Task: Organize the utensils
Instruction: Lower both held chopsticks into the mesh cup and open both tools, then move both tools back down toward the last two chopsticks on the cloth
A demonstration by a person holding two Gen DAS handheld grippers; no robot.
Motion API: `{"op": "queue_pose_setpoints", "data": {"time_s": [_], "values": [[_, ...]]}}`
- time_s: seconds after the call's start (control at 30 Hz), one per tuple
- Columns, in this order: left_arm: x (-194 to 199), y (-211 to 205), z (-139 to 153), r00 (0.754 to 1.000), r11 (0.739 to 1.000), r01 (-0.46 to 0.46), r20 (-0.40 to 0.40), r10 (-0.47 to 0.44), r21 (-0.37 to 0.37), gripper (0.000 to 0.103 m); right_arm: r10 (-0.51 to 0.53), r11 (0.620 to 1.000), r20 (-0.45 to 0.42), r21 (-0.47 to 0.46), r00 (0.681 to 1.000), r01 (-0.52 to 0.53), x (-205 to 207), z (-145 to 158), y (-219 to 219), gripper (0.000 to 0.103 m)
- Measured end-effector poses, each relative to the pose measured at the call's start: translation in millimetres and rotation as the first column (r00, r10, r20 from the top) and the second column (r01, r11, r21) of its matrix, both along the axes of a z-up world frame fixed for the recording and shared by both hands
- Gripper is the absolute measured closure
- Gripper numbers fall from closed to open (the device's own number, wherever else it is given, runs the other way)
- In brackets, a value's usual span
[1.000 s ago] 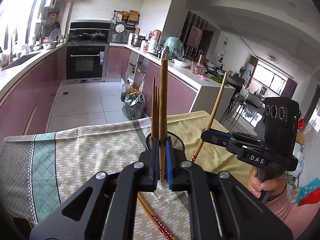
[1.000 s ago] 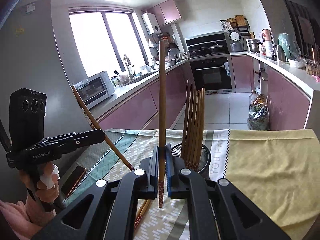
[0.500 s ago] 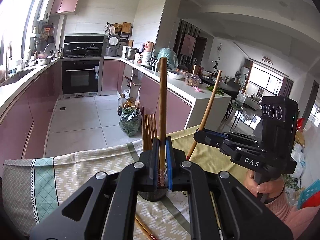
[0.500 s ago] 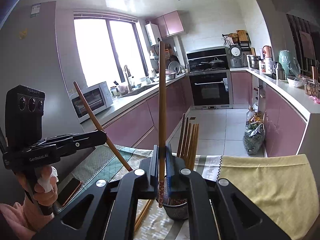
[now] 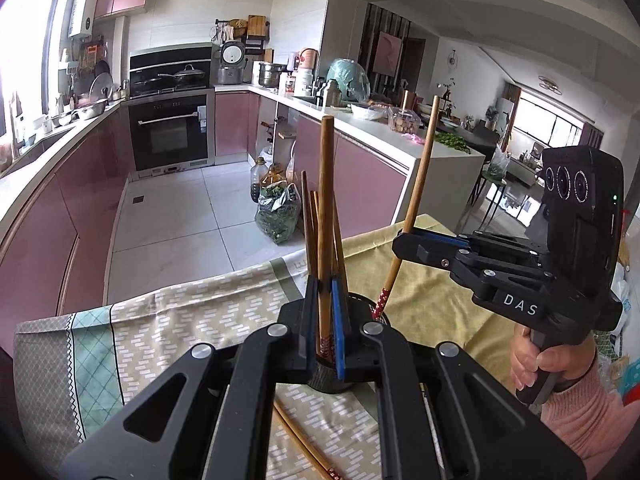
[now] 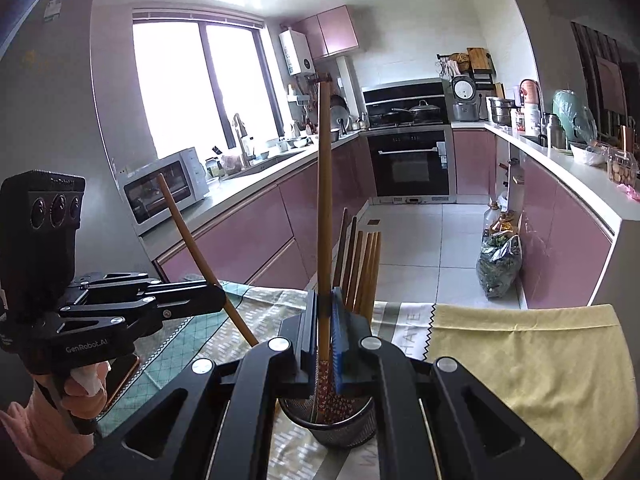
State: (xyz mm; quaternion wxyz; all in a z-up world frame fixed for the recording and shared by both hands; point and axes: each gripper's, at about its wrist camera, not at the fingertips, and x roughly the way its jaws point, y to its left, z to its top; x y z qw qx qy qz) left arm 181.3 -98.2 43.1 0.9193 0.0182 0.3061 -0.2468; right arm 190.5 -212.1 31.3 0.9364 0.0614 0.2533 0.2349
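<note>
My left gripper (image 5: 325,292) is shut on a wooden chopstick (image 5: 326,208) held upright, its patterned end low between the blue pads. Right behind the jaws stands a black mesh holder (image 5: 332,384) with several chopsticks (image 5: 310,224) in it. My right gripper (image 6: 325,304) is shut on another upright chopstick (image 6: 324,200), whose patterned end reaches into the holder (image 6: 344,432). In the left wrist view the right gripper (image 5: 404,240) comes in from the right, its chopstick (image 5: 420,176) tip at the holder's rim. The left gripper (image 6: 216,300) shows at the left of the right wrist view.
A patterned tablecloth (image 5: 160,320) with a yellow part (image 6: 520,360) covers the table. Loose chopsticks (image 5: 304,440) lie on it near me. A phone (image 6: 124,376) lies at the left edge. A hand in a pink sleeve (image 5: 576,412) holds the right gripper. Kitchen counters lie beyond.
Both grippers have closed in on the mesh holder with their chopsticks. The holder has slid down in both views and now sits right under the fingers.
</note>
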Motion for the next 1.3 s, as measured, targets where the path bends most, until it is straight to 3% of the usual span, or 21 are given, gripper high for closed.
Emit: {"op": "queue_pose_setpoints", "data": {"time_s": [0.57,0.97,1.17,1.3], "values": [[44.9,-11.4,-27.8,0.992,0.992,0.036,-0.124,-0.02,0.123,0.095,-0.007,0.999,-0.161,-0.046,0.987,0.0,24.9,-44.3,6.9,0.095],[62.2,-15.5,-50.7,0.989,0.995,0.012,-0.146,0.004,0.103,0.094,-0.021,0.999,-0.174,-0.036,0.985,0.014,25.3,-49.1,2.8,0.093],[42.0,4.5,-47.7,0.995,0.997,-0.045,-0.089,0.05,0.061,0.085,-0.005,1.0,-0.166,-0.024,0.986,0.001,15.4,-49.0,3.8,0.085],[22.6,23.5,-47.4,0.993,0.994,-0.107,-0.045,0.108,0.033,0.061,0.025,1.0,-0.147,-0.011,0.989,-0.027,-0.3,-44.9,7.7,0.078]]}}
